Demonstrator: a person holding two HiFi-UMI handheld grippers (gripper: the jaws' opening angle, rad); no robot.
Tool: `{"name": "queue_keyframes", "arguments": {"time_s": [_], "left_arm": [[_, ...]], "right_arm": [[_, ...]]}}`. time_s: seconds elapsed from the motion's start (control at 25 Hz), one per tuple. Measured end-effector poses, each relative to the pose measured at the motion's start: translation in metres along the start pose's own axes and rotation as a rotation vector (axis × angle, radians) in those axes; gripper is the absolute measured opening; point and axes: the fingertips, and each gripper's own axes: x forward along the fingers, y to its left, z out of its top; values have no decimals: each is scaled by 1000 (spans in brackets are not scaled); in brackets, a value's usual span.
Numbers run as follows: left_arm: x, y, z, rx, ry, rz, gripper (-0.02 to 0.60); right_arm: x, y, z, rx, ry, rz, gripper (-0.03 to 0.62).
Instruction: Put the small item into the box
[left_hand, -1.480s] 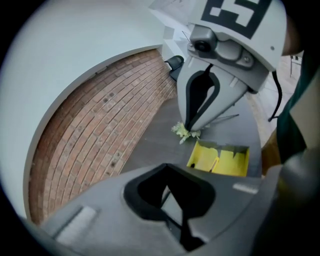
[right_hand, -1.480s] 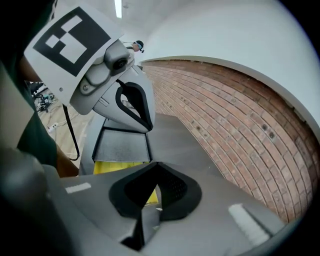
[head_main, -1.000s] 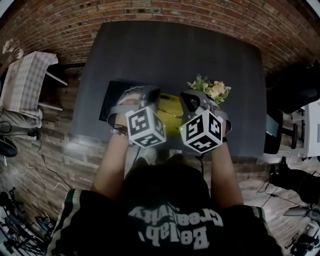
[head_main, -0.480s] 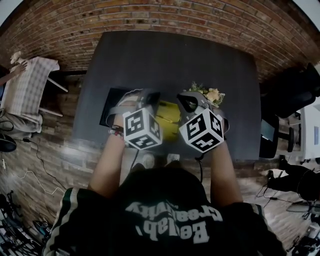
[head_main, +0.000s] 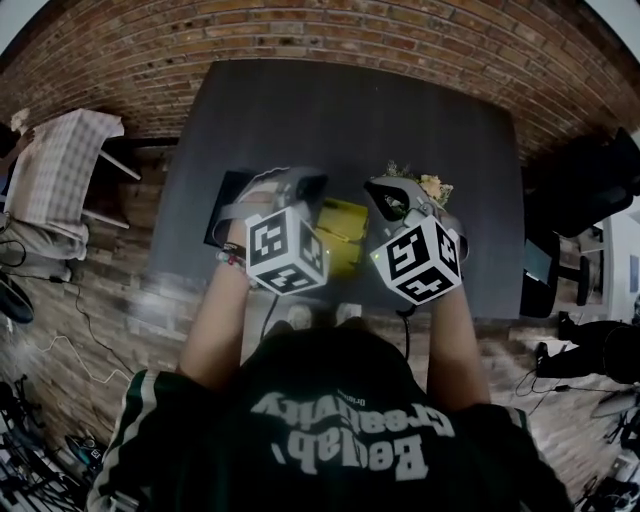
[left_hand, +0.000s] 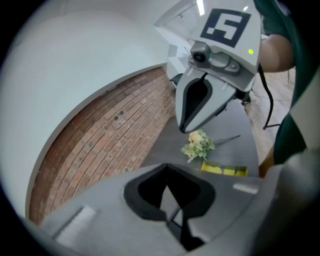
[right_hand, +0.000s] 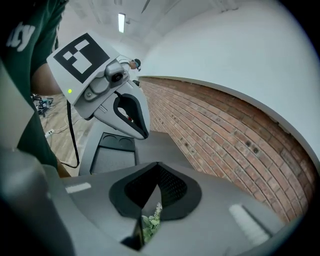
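Note:
A yellow box (head_main: 341, 233) lies on the dark table (head_main: 340, 110), between my two grippers; in the left gripper view the yellow box (left_hand: 224, 170) shows as open. A small bunch of pale flowers (head_main: 432, 185) lies just right of it, half hidden by my right gripper (head_main: 385, 200). The left gripper view shows the flowers (left_hand: 198, 145) below the right gripper (left_hand: 202, 102). My left gripper (head_main: 303, 188) hovers over the box's left side. Both hang above the table, jaws together and nothing between them: left gripper (left_hand: 169, 200), right gripper (right_hand: 149, 207).
A black tray (head_main: 226, 202) lies on the table to the left of the box, and the tray (right_hand: 114, 150) shows under the left gripper (right_hand: 127, 107). A brick wall (head_main: 330, 30) runs behind the table. A chair with a checked cloth (head_main: 55, 165) stands at the left.
Both grippers have risen a little above the table, side by side. The right gripper now covers more of the flowers.

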Motion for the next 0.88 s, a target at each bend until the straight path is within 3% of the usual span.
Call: {"name": "queue_keyframes", "arguments": {"time_s": [0.52,0.88], "left_arm": [[2,-6,-4,-4,7,-12,2],[3,-6,-5,-7,8,-10,2]], "right_arm": [[9,1,-2,51,-33,11,6],[15,1,-10,24,9,-4,5]]}}
